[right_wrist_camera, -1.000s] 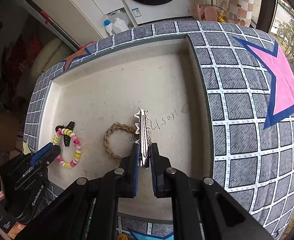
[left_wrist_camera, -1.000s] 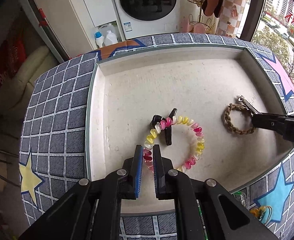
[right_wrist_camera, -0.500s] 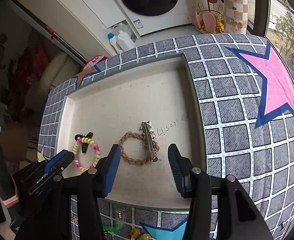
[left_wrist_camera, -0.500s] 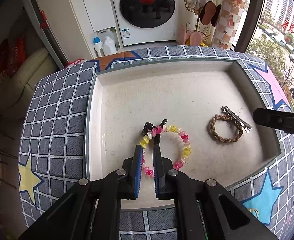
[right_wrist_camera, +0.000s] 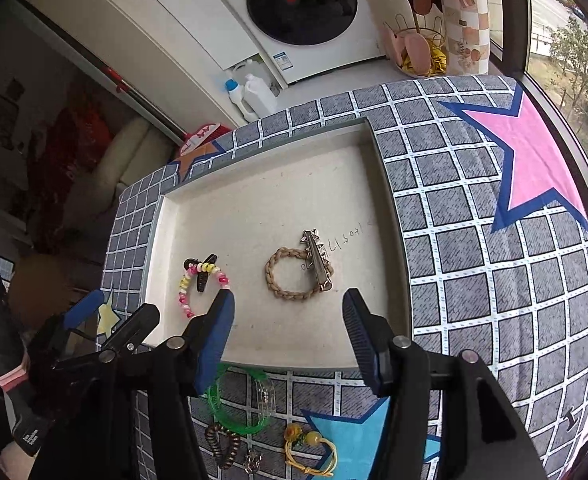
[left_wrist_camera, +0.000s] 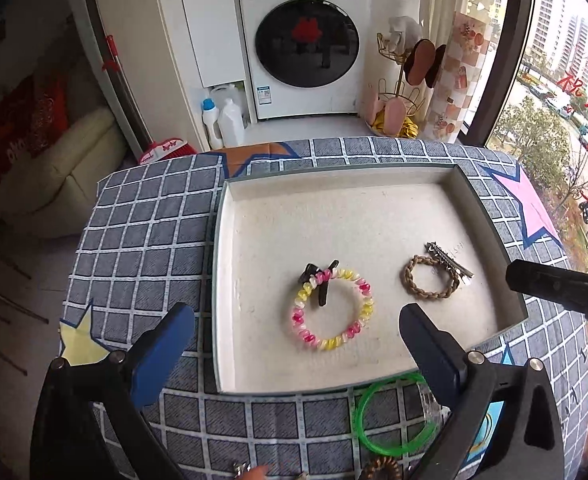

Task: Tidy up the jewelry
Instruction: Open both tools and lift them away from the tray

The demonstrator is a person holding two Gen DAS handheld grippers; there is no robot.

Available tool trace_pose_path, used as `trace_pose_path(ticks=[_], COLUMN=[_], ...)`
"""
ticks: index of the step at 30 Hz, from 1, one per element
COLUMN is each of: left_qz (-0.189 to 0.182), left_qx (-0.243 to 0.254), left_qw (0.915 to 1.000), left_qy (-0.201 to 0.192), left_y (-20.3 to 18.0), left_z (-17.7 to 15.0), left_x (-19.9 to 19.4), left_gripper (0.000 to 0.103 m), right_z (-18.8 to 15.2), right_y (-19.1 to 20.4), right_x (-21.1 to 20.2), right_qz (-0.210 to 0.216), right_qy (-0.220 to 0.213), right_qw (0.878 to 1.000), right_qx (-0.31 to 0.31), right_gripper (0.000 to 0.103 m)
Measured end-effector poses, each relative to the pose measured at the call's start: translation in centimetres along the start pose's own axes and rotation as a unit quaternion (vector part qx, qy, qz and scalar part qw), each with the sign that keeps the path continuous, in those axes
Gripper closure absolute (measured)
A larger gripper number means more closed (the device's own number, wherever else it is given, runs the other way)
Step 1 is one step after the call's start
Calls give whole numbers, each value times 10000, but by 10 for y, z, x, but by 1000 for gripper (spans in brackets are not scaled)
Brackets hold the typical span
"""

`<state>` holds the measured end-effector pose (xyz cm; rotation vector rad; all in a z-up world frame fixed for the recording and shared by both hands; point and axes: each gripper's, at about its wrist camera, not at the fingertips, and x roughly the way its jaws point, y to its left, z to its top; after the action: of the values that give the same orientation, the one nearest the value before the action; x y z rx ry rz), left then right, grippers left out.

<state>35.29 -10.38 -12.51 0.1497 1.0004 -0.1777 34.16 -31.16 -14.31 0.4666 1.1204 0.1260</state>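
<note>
Both grippers opening, nothing between the pads, jewelry lying in the tray

L gripper (left_wrist_camera: 295, 344): jaws spreading wide, empty, above the near tray edge; R gripper (right_wrist_camera: 288, 322): jaws opening too, empty. Just past them in the shallow cream tray (left_wrist_camera: 333, 216): coiled bracelet (left_wrist_camera: 331, 306), pink/yellow/white, lying flat w/ a black hair clip (left_wrist_camera: 321, 284) under its far-left rim; to its right a brown braided ring (left_wrist_camera: 427, 278) w/ a silver spiky clip (left_wrist_camera: 449, 258) across its far edge, touching. Nearer, outside the tray on the checked cloth (left_wrist_camera: 142, 236): green bangle (left_wrist_camera: 393, 416), yellow bead tie (right_wrist_camera: 309, 446)
</note>
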Motion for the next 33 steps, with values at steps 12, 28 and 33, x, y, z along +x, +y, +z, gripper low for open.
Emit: trace_pose_path(ticks=[12, 28, 33], left_qz=[209, 397, 454], left_qx=[-406, -1008, -1069], left_qw=[9984, 9860, 9842], left_qy=[341, 1267, 1338], left_y=[49, 81, 89], left_z=[-61, -153, -158], left_x=[-33, -28, -21], left_gripper=[0, 0, 0], right_z=[-39, -111, -127], right_y=[0, -6, -14], right_x=[-23, -31, -30], right_qz=[-77, -289, -377], right_qy=[57, 508, 707], right_qw=[9999, 9982, 9966], right_qx=[76, 115, 212], right_gripper=[21, 16, 16])
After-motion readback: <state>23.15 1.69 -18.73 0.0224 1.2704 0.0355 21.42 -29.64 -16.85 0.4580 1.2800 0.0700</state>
